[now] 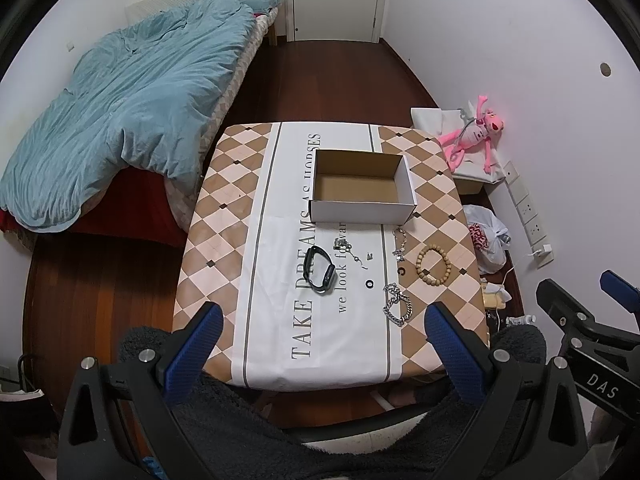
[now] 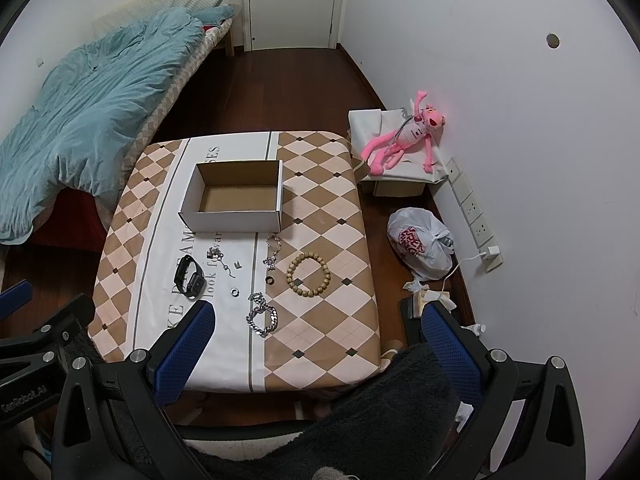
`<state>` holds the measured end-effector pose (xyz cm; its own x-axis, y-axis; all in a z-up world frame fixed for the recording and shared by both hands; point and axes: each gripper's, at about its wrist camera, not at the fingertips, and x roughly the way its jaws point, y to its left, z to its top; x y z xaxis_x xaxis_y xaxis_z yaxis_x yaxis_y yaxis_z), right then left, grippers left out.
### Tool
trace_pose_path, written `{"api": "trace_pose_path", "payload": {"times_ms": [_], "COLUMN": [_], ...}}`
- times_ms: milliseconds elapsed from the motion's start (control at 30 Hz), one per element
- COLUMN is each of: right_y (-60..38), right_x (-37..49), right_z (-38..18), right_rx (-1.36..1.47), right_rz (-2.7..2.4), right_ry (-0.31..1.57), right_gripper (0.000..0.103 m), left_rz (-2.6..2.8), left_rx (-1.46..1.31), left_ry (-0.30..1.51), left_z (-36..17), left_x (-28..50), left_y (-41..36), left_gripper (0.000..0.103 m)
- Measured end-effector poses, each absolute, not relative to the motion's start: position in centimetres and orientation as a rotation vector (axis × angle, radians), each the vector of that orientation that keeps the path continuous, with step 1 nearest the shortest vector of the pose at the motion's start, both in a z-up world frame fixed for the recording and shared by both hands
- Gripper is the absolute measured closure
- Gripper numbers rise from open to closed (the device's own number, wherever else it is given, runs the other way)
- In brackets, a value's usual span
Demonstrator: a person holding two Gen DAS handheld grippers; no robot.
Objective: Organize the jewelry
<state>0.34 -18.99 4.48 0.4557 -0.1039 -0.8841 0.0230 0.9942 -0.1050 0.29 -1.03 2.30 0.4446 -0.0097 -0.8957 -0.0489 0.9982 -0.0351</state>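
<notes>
Both hand-held grippers (image 1: 322,334) (image 2: 318,334) hover spread wide above scattered jewelry (image 1: 396,310).

the left black-framed tool (image 1: 320,344) carries two blue, diamond-textured finger pads (image 1: 190,354), silver round screws and white "das" lettering. the right black-framed tool (image 2: 318,344) matches, lettered "genrobot.ai". dark fuzzy fleece sleeves (image 2: 384,412) sit behind both.

An open white cardboard box (image 1: 362,188) sits empty on the desk. Nearer lie a black smartwatch (image 1: 319,269), a wooden bead bracelet (image 1: 433,264), a silver chain bracelet (image 1: 397,306), a thin necklace (image 1: 400,243), and small rings (image 1: 370,283)
</notes>
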Motion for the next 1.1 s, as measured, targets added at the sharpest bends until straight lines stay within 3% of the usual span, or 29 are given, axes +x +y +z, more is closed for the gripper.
{"api": "trace_pose_path", "payload": {"times_ms": [1100], "right_y": [-19.06], "right_x": [0.18], "right_z": [5.08], "right_rx": [-0.082], "right_rz": [-0.079], "right_ry": [1.086], "right_gripper": [0.0], "left_rz": [0.021], "left_rx": [-0.062], "left_ry": [1.099], "left_z": [2.65], "left_x": [0.07], "left_y": [-1.43], "left_gripper": [0.0]}}
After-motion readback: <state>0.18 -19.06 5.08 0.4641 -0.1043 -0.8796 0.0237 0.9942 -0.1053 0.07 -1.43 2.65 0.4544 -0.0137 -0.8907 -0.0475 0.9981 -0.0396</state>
